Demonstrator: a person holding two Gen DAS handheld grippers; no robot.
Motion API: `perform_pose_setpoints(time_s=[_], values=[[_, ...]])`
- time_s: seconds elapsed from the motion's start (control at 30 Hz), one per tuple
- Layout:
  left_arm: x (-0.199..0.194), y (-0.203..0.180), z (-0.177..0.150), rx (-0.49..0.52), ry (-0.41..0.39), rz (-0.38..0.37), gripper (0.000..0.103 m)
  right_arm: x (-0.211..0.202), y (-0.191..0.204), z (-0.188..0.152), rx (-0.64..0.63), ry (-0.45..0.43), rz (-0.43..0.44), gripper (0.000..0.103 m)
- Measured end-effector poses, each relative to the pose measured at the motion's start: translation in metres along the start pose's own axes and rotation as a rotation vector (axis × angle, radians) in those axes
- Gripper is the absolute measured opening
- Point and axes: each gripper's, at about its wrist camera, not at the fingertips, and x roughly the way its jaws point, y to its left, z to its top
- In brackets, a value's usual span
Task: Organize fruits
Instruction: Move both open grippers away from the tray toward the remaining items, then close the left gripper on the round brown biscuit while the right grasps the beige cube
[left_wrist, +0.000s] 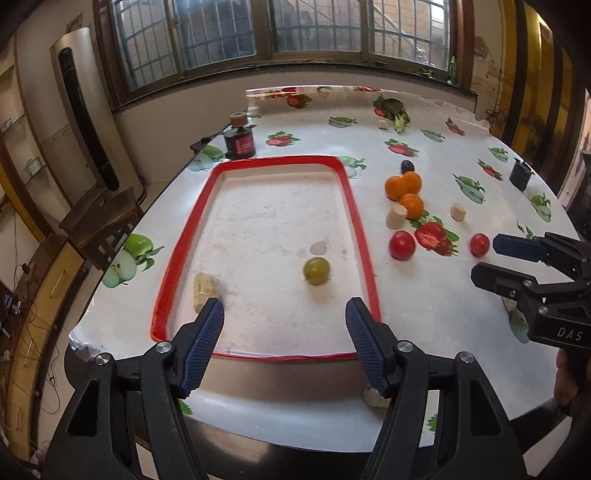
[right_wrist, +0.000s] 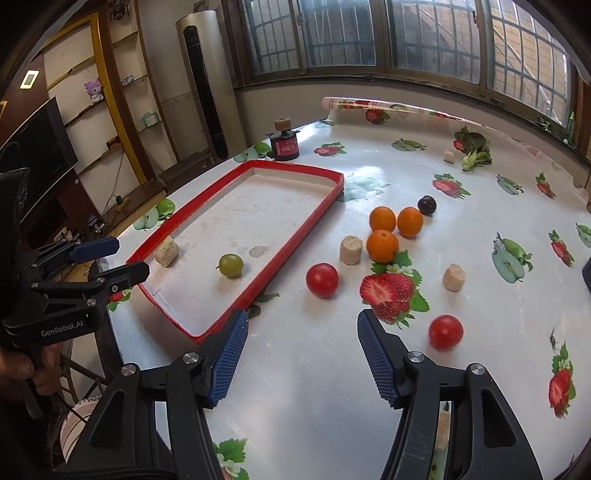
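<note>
A red-rimmed tray (left_wrist: 360, 236) (right_wrist: 295, 236) lies on the table. In it are a green grape (left_wrist: 316, 270) (right_wrist: 231, 264) and a banana piece (left_wrist: 202, 290) (right_wrist: 167, 251). Right of the tray lie three oranges (left_wrist: 402, 186) (right_wrist: 382, 245), a dark plum (left_wrist: 407, 167) (right_wrist: 427, 205), two tomatoes (left_wrist: 402, 244) (right_wrist: 322, 279) (right_wrist: 446, 331) and banana pieces (left_wrist: 396, 216) (right_wrist: 351, 250). My left gripper (left_wrist: 284, 317) (right_wrist: 122, 260) is open and empty over the tray's near end. My right gripper (right_wrist: 303, 330) (left_wrist: 487, 258) is open and empty, short of the tomatoes.
A red and black jar (left_wrist: 240, 142) (right_wrist: 285, 145) stands behind the tray. A leafy green (left_wrist: 393, 109) (right_wrist: 474, 149) lies at the far side. A black box (left_wrist: 520, 174) sits at the right. The table edge (left_wrist: 258, 432) is close below the left gripper.
</note>
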Motion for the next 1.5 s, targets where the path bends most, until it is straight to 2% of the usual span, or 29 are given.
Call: perform_pose_setpoints(time_s=[0.43, 0.7, 1.0, 1.13, 1.27, 1.5], values=[[0.002, -0.082, -0.003, 0.176, 0.057, -0.107, 0.068, -0.042, -0.058, -0.034, 0.126, -0.027, -0.100, 0.065], [-0.004, -0.102, -0.001, 0.210, 0.049, -0.118, 0.068, -0.060, -0.080, -0.053, 0.180, -0.040, -0.134, 0.065], [-0.005, -0.097, -0.004, 0.185, 0.066, -0.142, 0.068, -0.070, -0.094, -0.067, 0.211, -0.050, -0.149, 0.065], [-0.009, -0.080, -0.008, 0.133, 0.066, -0.193, 0.068, -0.073, -0.099, -0.072, 0.219, -0.048, -0.160, 0.065], [-0.010, -0.066, -0.021, 0.095, 0.069, -0.245, 0.068, -0.070, -0.102, -0.080, 0.224, -0.031, -0.170, 0.065], [-0.006, -0.066, -0.043, 0.086, 0.106, -0.264, 0.068, -0.063, -0.102, -0.094, 0.230, 0.001, -0.164, 0.065]])
